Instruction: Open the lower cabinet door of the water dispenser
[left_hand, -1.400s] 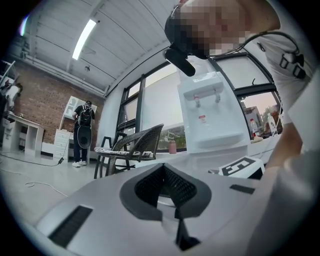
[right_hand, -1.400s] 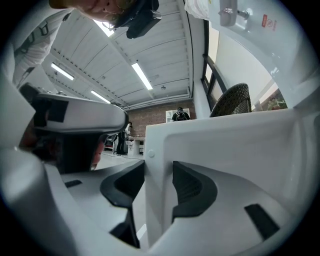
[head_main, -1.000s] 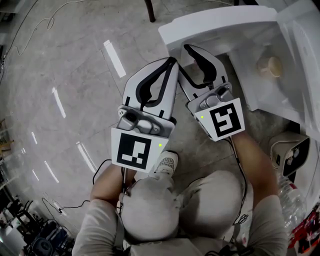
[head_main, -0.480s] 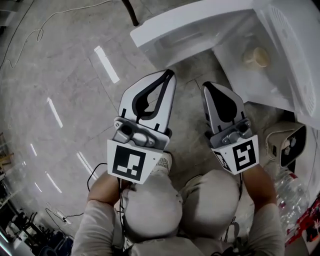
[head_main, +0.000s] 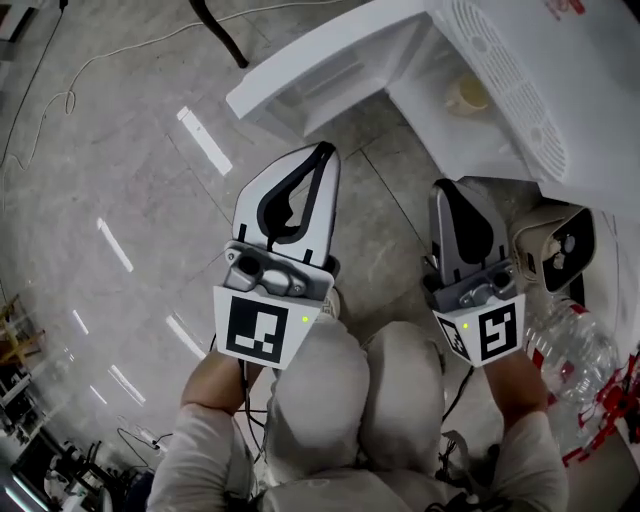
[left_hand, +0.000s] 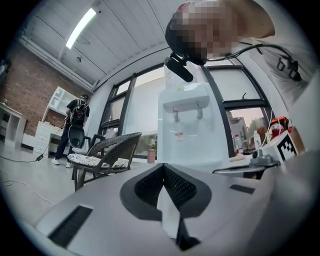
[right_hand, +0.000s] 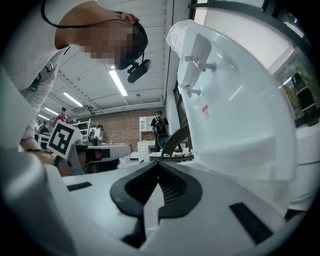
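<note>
Jaws together, empty, cabinet door (head_main: 300, 75) ahead, apart

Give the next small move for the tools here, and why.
Probably none on the door: the lower cabinet door already stands swung open, with a cup visible inside. The left tool and right tool are both shut, empty and clear of it. I'd just lower them to rest.

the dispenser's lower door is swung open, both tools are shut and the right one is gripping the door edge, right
The lower door is swung open and both the left tool and the right tool are shut, but the right tool grips nothing: the head view shows it clear of the door, and the right gripper view shows its jaws together with nothing between them.
</note>
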